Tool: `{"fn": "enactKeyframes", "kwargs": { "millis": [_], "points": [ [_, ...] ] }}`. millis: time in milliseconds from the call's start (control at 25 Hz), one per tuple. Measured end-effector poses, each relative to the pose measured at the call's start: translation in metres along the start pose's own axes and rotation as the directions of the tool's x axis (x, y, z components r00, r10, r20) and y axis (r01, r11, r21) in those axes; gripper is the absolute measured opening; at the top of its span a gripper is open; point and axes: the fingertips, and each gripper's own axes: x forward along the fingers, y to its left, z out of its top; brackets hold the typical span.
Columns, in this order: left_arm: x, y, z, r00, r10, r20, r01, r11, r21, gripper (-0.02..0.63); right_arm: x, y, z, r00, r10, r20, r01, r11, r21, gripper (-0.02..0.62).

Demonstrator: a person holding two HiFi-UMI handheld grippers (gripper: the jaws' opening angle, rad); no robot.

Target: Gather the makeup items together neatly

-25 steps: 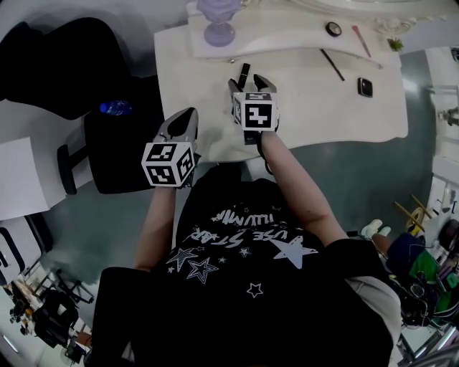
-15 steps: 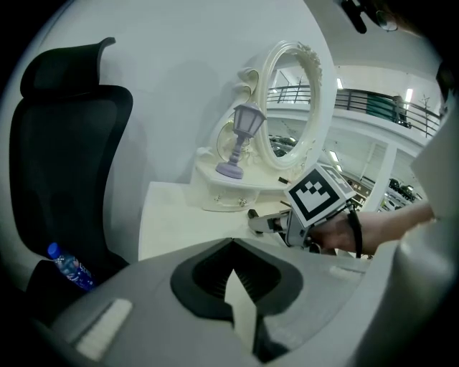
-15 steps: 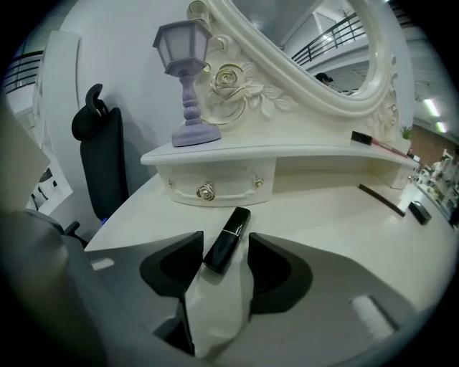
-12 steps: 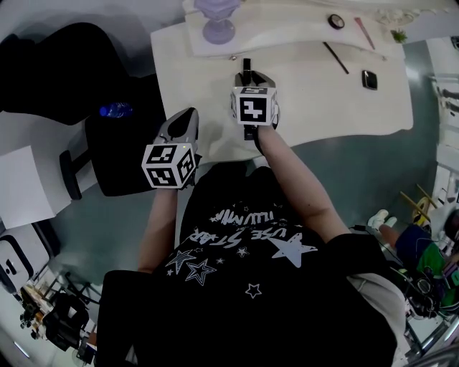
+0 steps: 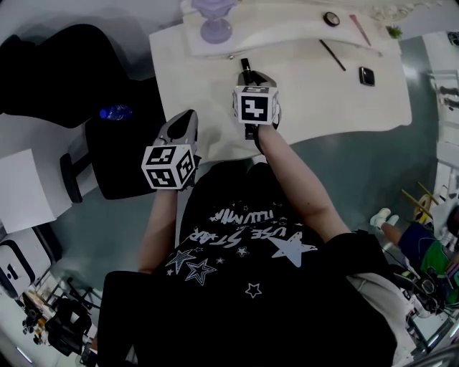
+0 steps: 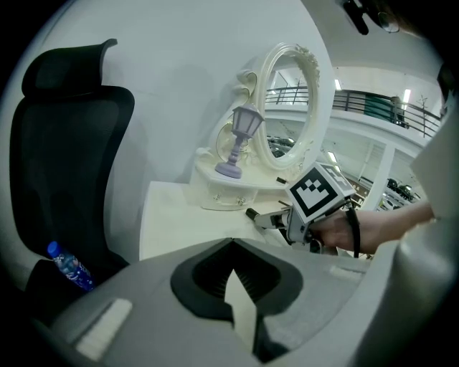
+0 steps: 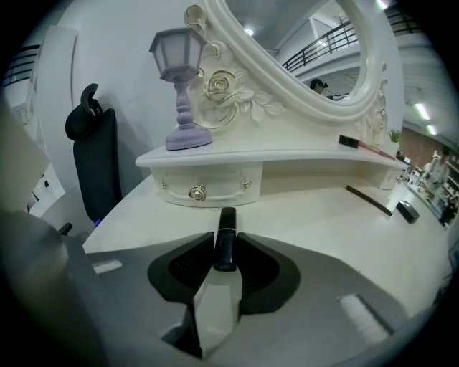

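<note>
A black lipstick tube [image 7: 226, 240] lies on the white dressing table [image 5: 315, 100], pointing away from me. My right gripper [image 7: 226, 252] has just been closing, and its pads now press on both sides of the tube. In the head view the tube [image 5: 245, 68] sticks out beyond my right gripper [image 5: 252, 74]. My left gripper [image 5: 188, 116] hovers off the table's left front edge, shut and empty. A black pencil [image 5: 331, 54], a dark compact [image 5: 366, 76], a round case [image 5: 330, 18] and a pink pencil [image 5: 360, 30] are spread out at the far right.
A purple lantern lamp [image 5: 215, 25] stands on the raised drawer shelf [image 7: 215, 161] below an ornate oval mirror [image 7: 301, 64]. A black office chair [image 5: 64, 64] and a dark stool holding a blue bottle [image 5: 115, 111] stand left of the table.
The right gripper's fingers have drawn together around the black tube, which stays on the table. The left gripper has kept its place.
</note>
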Motion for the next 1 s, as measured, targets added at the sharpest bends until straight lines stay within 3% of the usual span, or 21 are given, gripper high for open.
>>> {"fn": "enactKeyframes", "kwargs": {
  "millis": [480,1000],
  "points": [
    [0.021,-0.030,-0.005,0.996,-0.086,-0.030,0.087,0.996,0.028,0.000,-0.040,-0.052,-0.003,0.995,-0.069,0.066,0.070,0.998,-0.006,0.127],
    [0.040,-0.079,-0.009,0.998,-0.057,-0.017,0.056,0.998,-0.005,0.000,-0.059,-0.119,-0.026,0.995,-0.064,0.071,0.064,0.998,-0.001,0.127]
  ]
}}
